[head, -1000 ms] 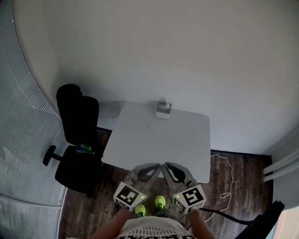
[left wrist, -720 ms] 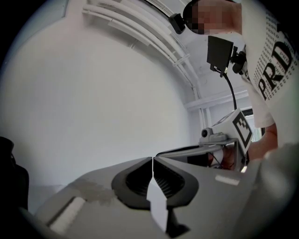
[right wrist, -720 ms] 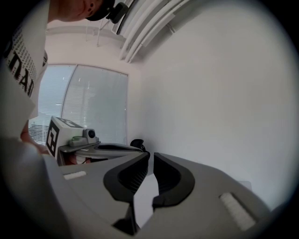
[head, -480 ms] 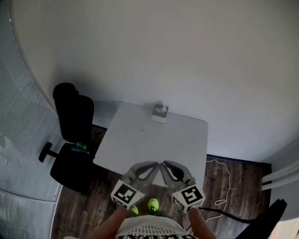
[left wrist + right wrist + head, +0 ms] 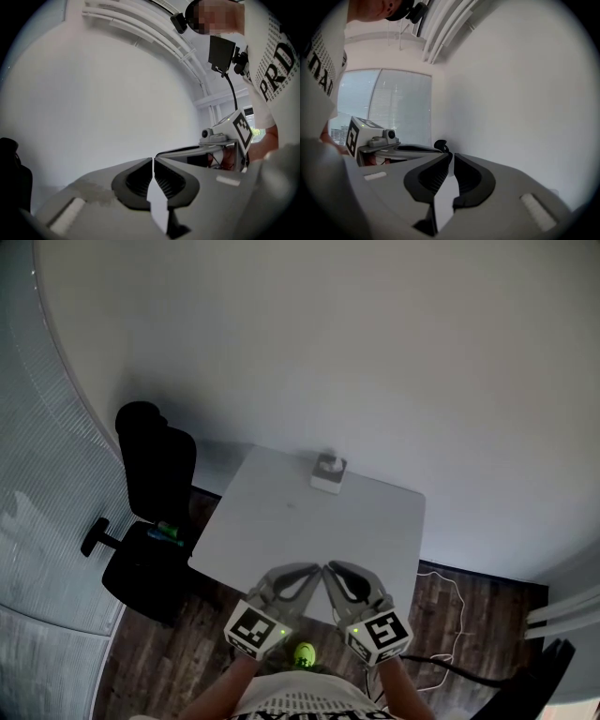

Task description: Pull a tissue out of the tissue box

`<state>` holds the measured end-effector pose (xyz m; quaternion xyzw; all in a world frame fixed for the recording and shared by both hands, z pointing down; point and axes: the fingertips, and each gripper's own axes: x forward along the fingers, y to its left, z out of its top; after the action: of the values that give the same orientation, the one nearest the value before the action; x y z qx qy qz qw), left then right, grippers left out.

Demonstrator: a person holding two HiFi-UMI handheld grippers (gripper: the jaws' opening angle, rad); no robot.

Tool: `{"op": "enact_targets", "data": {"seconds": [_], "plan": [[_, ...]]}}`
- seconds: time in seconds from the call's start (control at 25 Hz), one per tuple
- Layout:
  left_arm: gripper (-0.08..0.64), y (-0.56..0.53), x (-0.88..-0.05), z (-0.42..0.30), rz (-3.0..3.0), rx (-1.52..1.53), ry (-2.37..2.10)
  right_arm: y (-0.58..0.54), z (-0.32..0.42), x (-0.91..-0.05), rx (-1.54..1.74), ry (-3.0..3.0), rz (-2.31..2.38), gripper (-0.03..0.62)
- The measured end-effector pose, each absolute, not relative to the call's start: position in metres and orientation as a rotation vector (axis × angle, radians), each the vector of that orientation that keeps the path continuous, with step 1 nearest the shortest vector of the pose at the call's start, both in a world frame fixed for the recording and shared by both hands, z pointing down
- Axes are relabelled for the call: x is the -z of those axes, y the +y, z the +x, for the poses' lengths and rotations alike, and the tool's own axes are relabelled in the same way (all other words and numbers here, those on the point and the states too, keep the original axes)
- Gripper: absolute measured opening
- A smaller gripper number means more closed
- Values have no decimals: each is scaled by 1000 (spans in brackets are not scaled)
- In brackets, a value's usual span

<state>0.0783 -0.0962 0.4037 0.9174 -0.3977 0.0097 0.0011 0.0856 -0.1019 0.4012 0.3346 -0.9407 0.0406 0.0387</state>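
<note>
Your left tongs (image 5: 315, 569) and right tongs (image 5: 330, 568) are both clenched empty, with the tissue box (image 5: 329, 473) at twelve o'clock across the worktop (image 5: 281, 531).

Head camera sits high, staring steeply down on the table (image 5: 309, 531) well below; I see left gripper (image 5: 298, 579) and right gripper (image 5: 343, 579) close at the bottom edge. Each gripper camera looks level along its own jaws toward the wall (image 5: 108, 103), catching the other gripper sidelong.

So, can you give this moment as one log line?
left gripper: jaws shut, empty | right gripper: jaws nearly shut, empty | tissue box: far table edge, untouched
</note>
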Motion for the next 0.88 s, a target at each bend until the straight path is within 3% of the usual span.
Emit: {"op": "enact_targets", "data": {"seconds": [0.88], "plan": [[3,-223,-392,40,2925,31,-1134,-227,48,-393,-109,-2815,1150,30]]}}
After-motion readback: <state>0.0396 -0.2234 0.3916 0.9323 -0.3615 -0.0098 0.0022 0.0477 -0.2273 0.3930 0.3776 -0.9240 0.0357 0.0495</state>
